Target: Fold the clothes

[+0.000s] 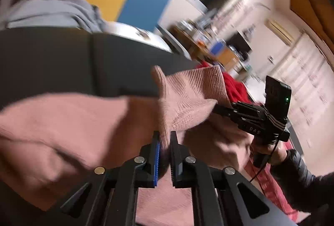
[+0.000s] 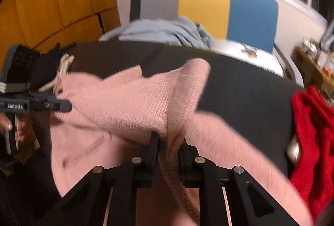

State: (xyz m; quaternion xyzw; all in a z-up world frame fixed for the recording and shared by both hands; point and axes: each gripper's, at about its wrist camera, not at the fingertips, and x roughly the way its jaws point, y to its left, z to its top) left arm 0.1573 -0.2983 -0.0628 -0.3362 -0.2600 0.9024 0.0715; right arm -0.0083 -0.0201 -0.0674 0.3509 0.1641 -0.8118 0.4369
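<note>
A pink knit sweater (image 1: 83, 121) lies rumpled on a dark table (image 1: 62, 54). In the left wrist view my left gripper (image 1: 165, 136) is shut on a raised fold of it, with the cloth pinched between the pads. My right gripper (image 1: 218, 108) shows at the right, clamped on the ribbed edge of the sweater, with a person's hand (image 1: 265, 152) on its handle. In the right wrist view my right gripper (image 2: 169, 139) is shut on a bunched fold of the pink sweater (image 2: 129, 100). My left gripper (image 2: 66, 106) bites the sweater's left edge. The cloth is lifted and stretched between the two grips.
A red garment (image 2: 309, 132) lies at the table's right end, close to the sweater. A grey-blue garment (image 2: 162, 31) is piled at the far edge, in front of a chair back (image 2: 229, 8) in grey, yellow and blue. A cluttered table (image 1: 208, 42) stands farther off.
</note>
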